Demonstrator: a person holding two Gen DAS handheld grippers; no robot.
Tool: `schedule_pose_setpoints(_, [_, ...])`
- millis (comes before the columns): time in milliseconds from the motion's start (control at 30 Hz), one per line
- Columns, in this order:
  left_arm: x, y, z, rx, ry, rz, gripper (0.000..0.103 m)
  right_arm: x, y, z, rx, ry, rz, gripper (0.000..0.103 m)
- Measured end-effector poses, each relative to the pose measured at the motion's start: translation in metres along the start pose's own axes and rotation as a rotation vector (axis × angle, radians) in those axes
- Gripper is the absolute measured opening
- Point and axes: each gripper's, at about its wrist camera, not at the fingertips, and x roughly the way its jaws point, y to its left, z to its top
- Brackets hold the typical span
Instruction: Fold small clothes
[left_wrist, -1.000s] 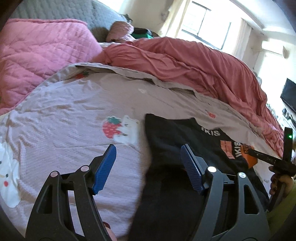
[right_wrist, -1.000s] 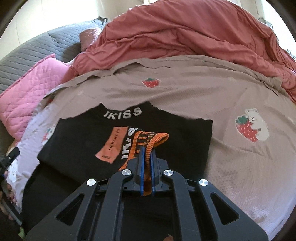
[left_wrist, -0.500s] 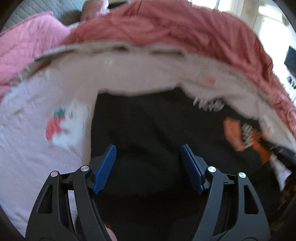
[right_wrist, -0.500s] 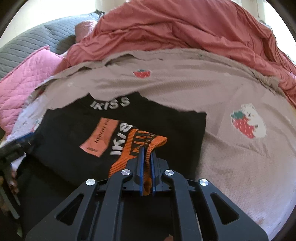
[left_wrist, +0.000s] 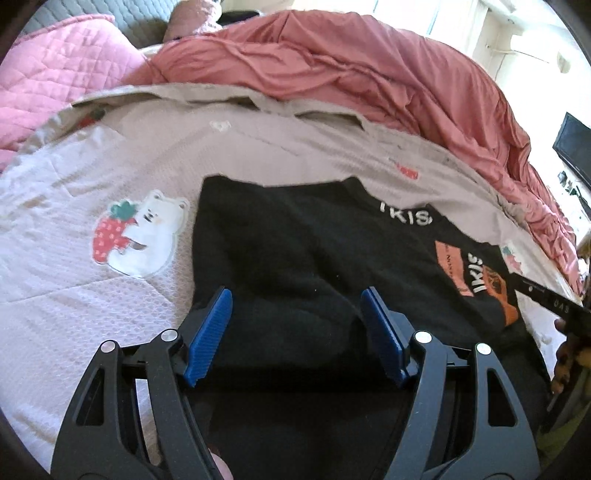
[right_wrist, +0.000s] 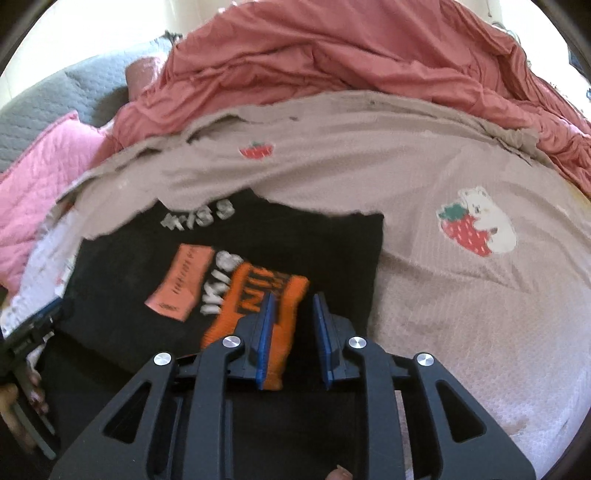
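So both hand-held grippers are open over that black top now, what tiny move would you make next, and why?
Probably draw the right hand-held gripper back off the orange cuff: its jaws are parted, the cuff lies on the black top, and the left hand-held gripper hovers open.

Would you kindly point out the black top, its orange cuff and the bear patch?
black top (left_wrist: 295, 258), left wrist view, plain middle
orange cuff (right_wrist: 255, 306), right wrist view, striped middle
bear patch (right_wrist: 487, 218), right wrist view, bear's body

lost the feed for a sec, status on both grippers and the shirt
Left gripper open over black shirt. Right gripper open, orange cuff lying loose between fingers. Nothing in the way.
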Motion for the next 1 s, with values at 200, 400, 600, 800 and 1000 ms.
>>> schedule_pose_setpoints(200, [-0.011, -0.018, -0.001, 0.083, -0.042, 0.021, 0.069, -0.002, 0.046, 0.006, -0.116, -0.008, 0.089, 0.037])
schedule_pose_setpoints(400, [0.009, -0.021, -0.007, 0.115, 0.061, 0.042, 0.076, 0.034, 0.066, -0.009, -0.202, 0.115, 0.031, 0.048])
schedule_pose_setpoints(600, [0.010, -0.022, -0.008, 0.127, 0.065, 0.044, 0.077, 0.041, 0.059, -0.015, -0.169, 0.112, 0.038, 0.048])
schedule_pose_setpoints(800, [0.006, -0.020, -0.008, 0.121, 0.061, 0.033, 0.079, 0.032, 0.055, -0.017, -0.141, 0.098, 0.041, 0.055])
schedule_pose_setpoints(1000, [-0.008, -0.023, -0.006, 0.123, 0.020, 0.041, 0.090, 0.015, 0.045, -0.022, -0.061, 0.082, 0.076, 0.070])
